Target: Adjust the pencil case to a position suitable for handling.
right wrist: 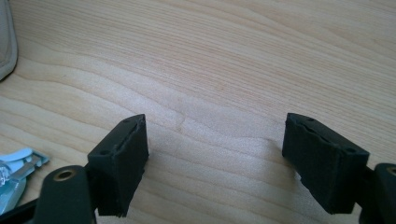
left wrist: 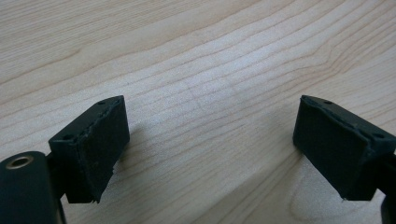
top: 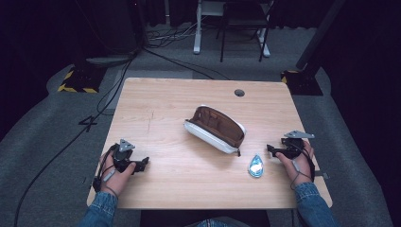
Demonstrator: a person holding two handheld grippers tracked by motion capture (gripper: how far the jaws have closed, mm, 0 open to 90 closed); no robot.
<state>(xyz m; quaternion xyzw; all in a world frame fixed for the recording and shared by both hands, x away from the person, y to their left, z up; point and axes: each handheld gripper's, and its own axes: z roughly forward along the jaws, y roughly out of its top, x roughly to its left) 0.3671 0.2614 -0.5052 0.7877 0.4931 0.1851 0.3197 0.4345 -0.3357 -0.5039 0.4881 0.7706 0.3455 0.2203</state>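
One wooden table (top: 156,118) carried two loose things: one open pouch (top: 215,128), white outside and brown inside, and one small teardrop-shaped blister pack (top: 256,166) with a pale blue and silvery face. The pouch lay near the middle of the table, its zip mouth gaping upward and its long side running slantwise. The blister pack lay flat just beside the pouch's near right end, apart from it, on the person's side.

Two grippers were in use, one in each hand. The left gripper (top: 143,162) rested low on the table well to the left of the pouch, its jaws pointing toward the pouch. In the left gripper view its two black jaws stood wide apart with bare wood grain between them, released and holding nothing. The right gripper (top: 271,149) sat to the right of the pouch and near the blister pack, jaws pointing left. In the right gripper view its two jaws were likewise spread wide over bare wood, gripping nothing; a corner of the blister pack (right wrist: 14,175) showed past the left jaw and an edge of the pouch (right wrist: 7,42) at the upper left.

One round cable hole (top: 239,92) was set in the table beyond the pouch, toward the far edge. Both sleeves were blue denim.
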